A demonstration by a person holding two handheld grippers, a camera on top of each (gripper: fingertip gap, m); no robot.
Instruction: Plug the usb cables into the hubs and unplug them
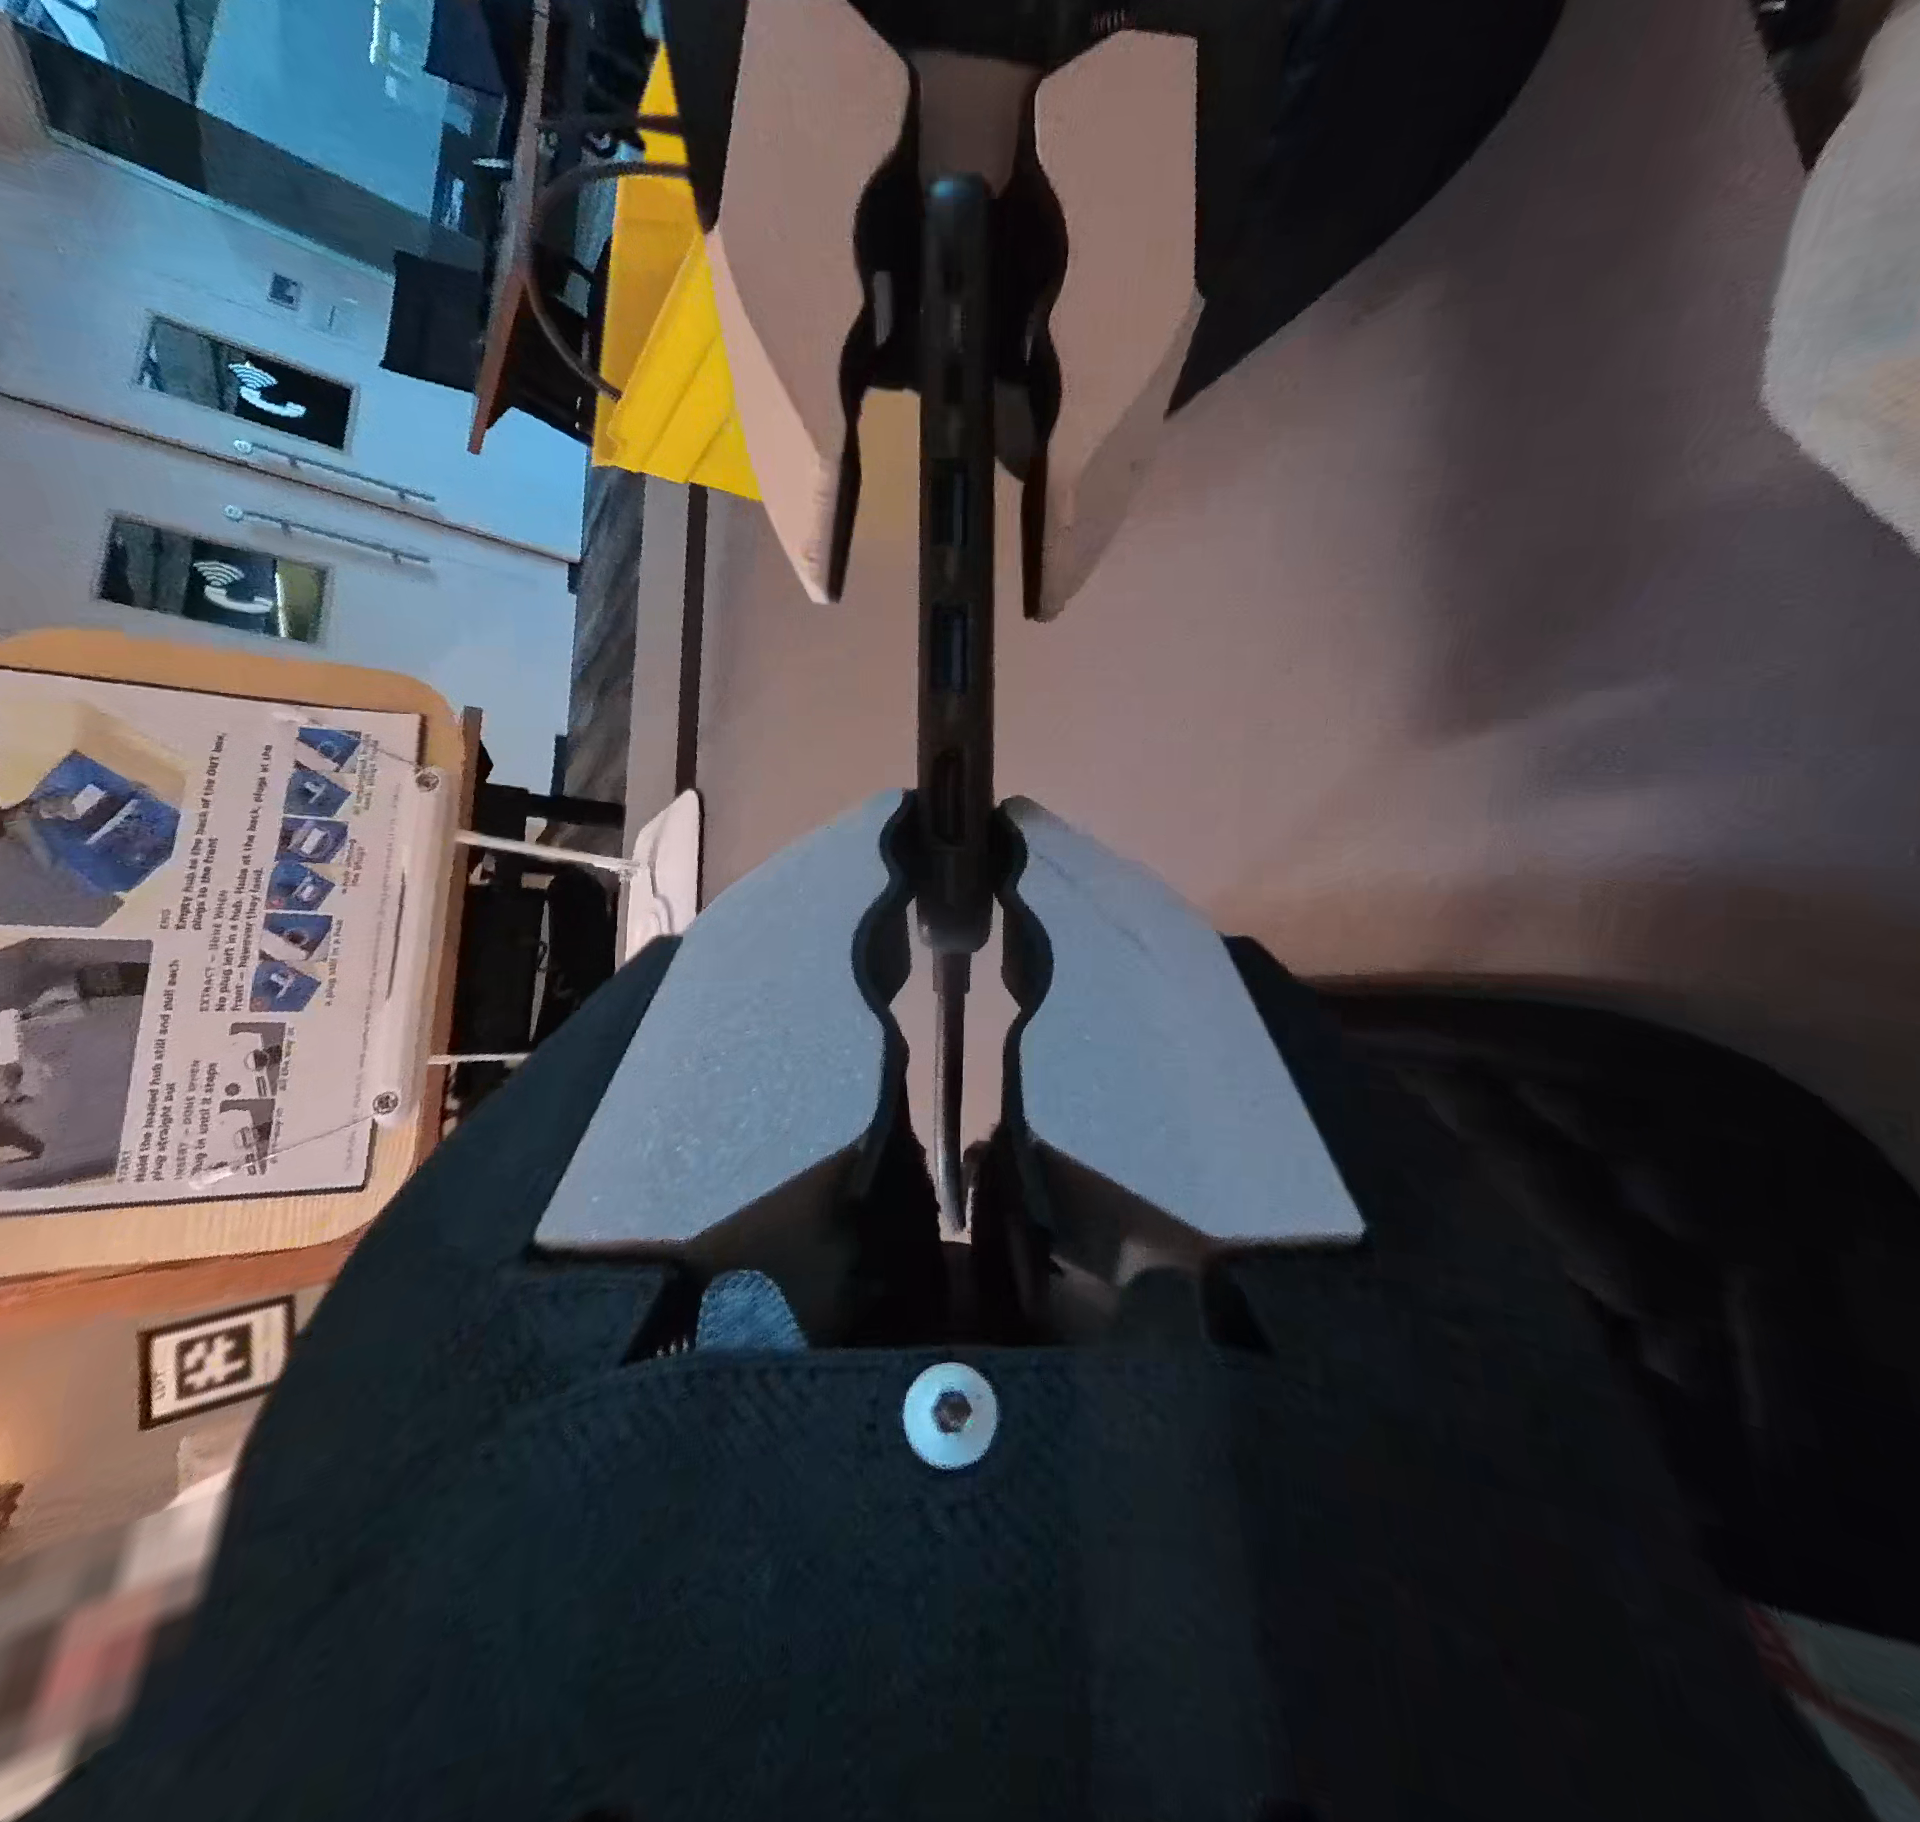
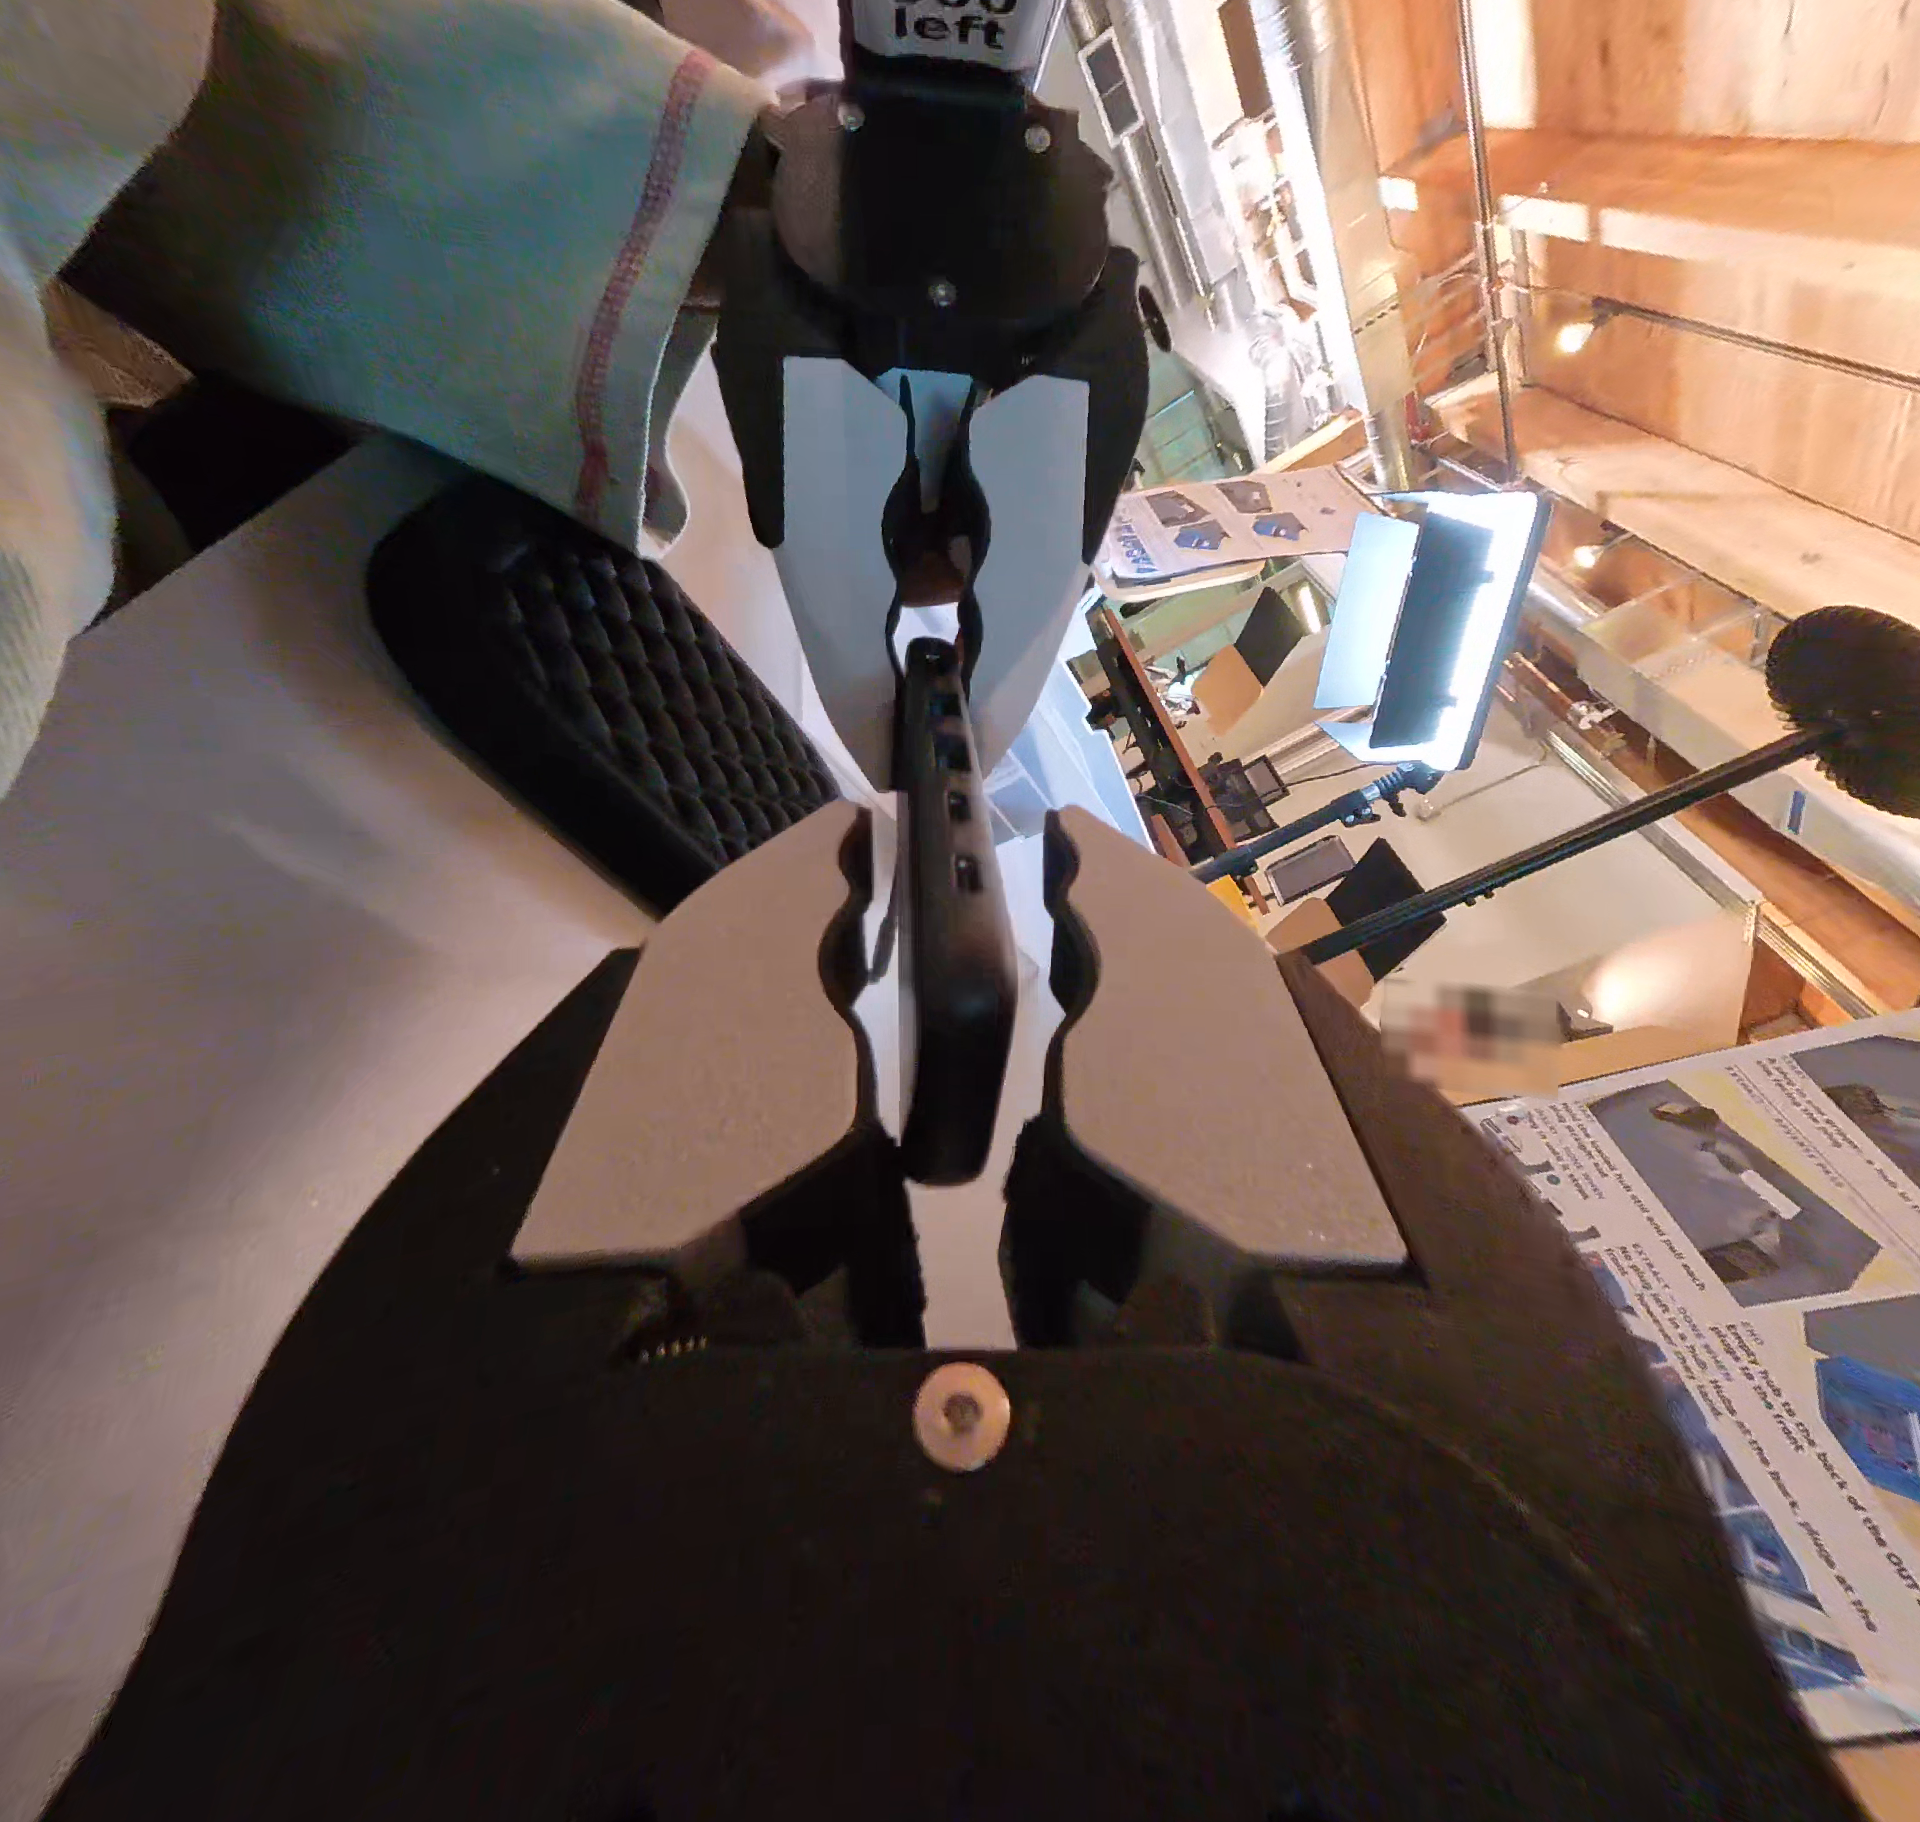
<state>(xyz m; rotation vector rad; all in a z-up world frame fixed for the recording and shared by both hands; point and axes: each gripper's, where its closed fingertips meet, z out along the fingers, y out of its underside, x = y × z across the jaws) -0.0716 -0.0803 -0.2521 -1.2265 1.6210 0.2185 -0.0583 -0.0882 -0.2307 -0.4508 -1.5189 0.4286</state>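
Note:
A slim black USB hub [image 1: 951, 567] is held edge-on in the air between both grippers, its row of ports facing the cameras, with no plug in the ports that show. My left gripper [image 1: 951, 816] is shut on the hub's cable end, and the thin dark cable [image 1: 951, 1097] runs back between its fingers. My right gripper [image 1: 935, 603] faces it from the top, open, with its fingers on either side of the hub's other half and gaps on both sides. In the right wrist view the hub [image 2: 951, 962] lies between the open right gripper [image 2: 958, 816], and the left gripper [image 2: 945, 775] clamps its far end.
A white table [image 1: 1403, 681] lies below. A black ribbed pad [image 2: 623, 712] rests on it near a person's pale sleeve [image 2: 416, 214]. Instruction sheets [image 1: 208, 941] [image 2: 1766, 1305] lie to the side. A yellow bin [image 1: 665, 318], a light panel [image 2: 1434, 629] and a boom microphone [image 2: 1849, 723] stand beyond.

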